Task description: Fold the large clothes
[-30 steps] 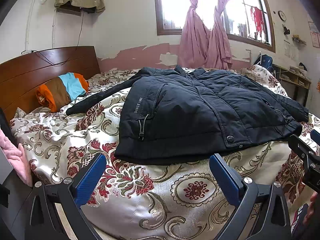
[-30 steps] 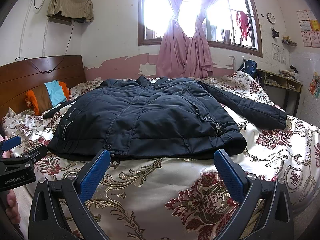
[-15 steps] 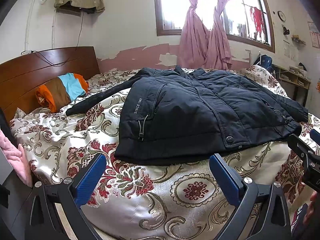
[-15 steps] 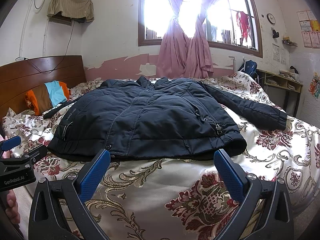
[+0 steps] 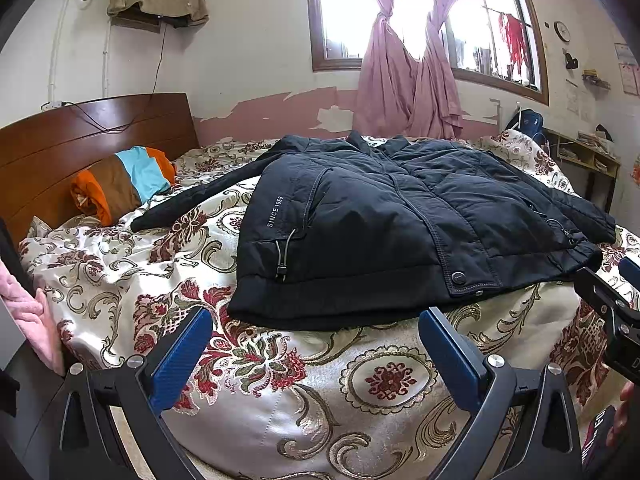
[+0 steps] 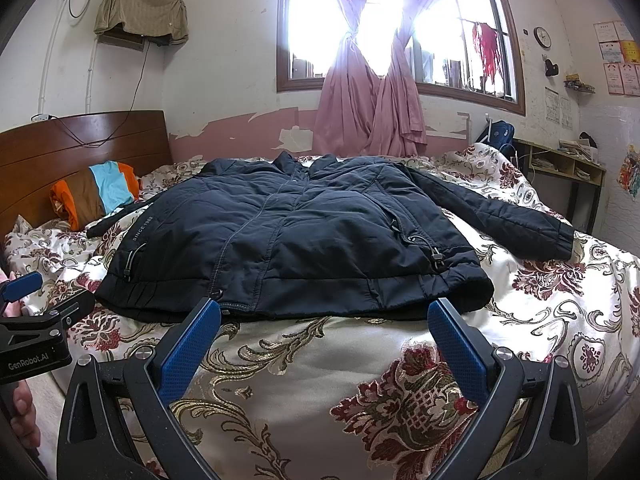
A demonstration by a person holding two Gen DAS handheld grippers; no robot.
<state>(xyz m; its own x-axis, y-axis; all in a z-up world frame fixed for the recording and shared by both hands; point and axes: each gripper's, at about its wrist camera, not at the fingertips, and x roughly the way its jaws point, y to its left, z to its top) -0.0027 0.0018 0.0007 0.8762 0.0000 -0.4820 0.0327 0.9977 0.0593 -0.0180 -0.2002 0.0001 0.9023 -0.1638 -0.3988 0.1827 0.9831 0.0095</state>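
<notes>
1. the dark jacket (image 5: pixel 400 224) lies spread flat, front up, on the bed (image 5: pixel 304 392), its hem along the bed's near edge and its collar toward the far edge by the window. one sleeve (image 6: pixel 516 216) runs out toward the bed's right edge, the other (image 5: pixel 200 198) toward the headboard end.
2. the left gripper (image 5: pixel 316 344) hangs just short of the hem with its jaws wide apart and nothing between them. the right gripper (image 6: pixel 324 334) does the same near the hem's middle, likewise spread and empty. nothing is folded yet, by the look of it.
3. likely slip: the padded fabric is thick and smooth, so a shallow pinch at the hem may catch only the top layer, and the back panel would stay behind and bunch.
4. the bed cover (image 6: pixel 360 380) looks satiny. dragging rather than lifting could slide the whole jacket or rumple the cover into the grip.
5. the drawcord toggles (image 6: pixel 436 258) at the hem could snag a jaw.
6. the striped pillow (image 5: pixel 120 184) sits near the left sleeve's end and may crowd that fold.
</notes>
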